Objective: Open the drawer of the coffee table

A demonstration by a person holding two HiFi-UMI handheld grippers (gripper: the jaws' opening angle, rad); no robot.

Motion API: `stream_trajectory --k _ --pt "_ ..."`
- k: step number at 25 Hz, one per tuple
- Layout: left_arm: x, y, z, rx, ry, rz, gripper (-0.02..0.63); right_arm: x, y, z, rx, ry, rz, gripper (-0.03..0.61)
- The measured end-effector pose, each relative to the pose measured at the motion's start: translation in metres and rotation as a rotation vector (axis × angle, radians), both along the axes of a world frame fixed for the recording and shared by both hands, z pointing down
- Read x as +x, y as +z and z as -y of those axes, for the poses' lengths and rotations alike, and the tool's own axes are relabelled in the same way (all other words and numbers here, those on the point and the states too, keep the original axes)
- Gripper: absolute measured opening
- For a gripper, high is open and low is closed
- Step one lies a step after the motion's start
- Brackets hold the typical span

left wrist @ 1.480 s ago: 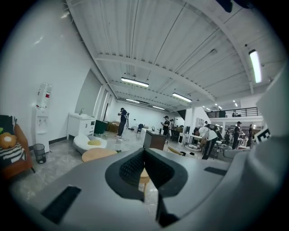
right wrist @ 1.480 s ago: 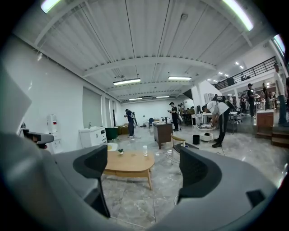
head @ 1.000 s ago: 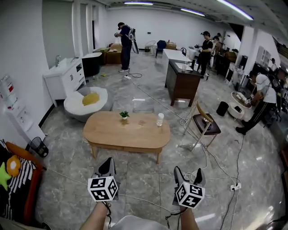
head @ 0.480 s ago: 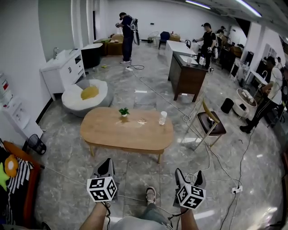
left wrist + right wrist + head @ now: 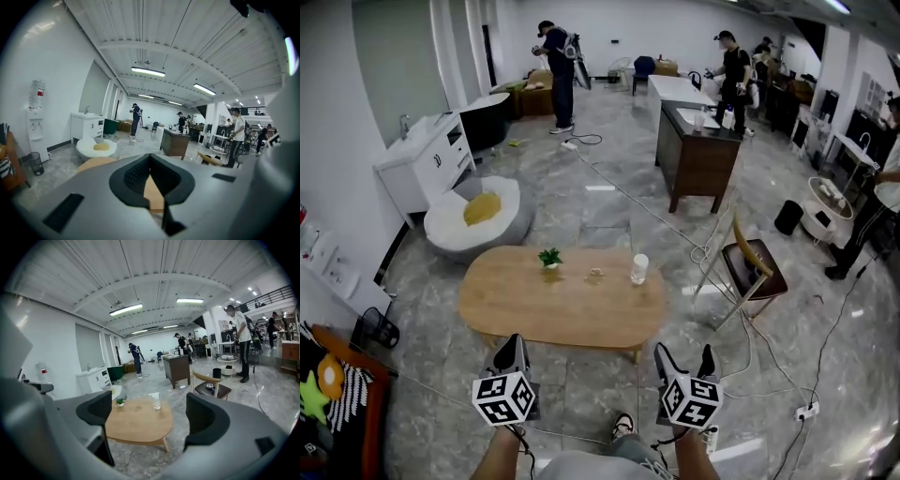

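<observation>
Nearer now, the oval pale-wood coffee surface [image 5: 562,300] is lying ahead; left claw [image 5: 512,343] is pinching shut, right claw [image 5: 684,354] gaping wide, both empty.

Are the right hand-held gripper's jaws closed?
No, the right hand-held gripper holds its jaws apart, with the coffee table visible between them.

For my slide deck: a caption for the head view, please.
Left tongs shut and right tongs open, held short of an oval wooden coffee table.
</observation>
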State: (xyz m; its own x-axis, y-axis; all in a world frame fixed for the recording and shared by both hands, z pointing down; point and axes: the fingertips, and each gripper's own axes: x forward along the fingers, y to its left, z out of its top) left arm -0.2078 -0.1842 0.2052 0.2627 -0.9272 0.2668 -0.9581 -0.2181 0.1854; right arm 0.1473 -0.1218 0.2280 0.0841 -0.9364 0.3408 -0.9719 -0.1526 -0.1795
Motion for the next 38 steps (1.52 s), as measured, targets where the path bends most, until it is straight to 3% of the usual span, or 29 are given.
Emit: stream_trajectory --k 9,19,25,29,34,38 --pt "0.031 0.015 0.083 -0.042 -0.05 -0.002 -0.008 0.032 0.011 0.106 -0.047 -0.063 -0.001 0.5" --pt "0.018 0.031 0.127 -0.084 -0.039 0.021 -0.008 0.0 0.028 0.17 -0.094 -0.129 -0.008 0.5" --pt "0.004 0.038 0.144 -0.108 0.022 0.058 -0.008 -0.01 0.034 0.166 -0.12 -0.09 -0.01 0.5" --pt "0.008 0.056 0.158 -0.135 0.028 0.045 -0.008 0.0 0.048 0.166 -0.138 -0.063 -0.014 0.5" --pt "0.018 0.101 0.162 -0.2 0.064 0.045 -0.008 0.001 0.087 0.161 -0.175 -0.056 0.001 0.5" --pt "0.028 0.166 0.147 -0.284 0.092 0.051 -0.008 -0.009 0.14 0.148 -0.213 -0.12 -0.009 0.5"
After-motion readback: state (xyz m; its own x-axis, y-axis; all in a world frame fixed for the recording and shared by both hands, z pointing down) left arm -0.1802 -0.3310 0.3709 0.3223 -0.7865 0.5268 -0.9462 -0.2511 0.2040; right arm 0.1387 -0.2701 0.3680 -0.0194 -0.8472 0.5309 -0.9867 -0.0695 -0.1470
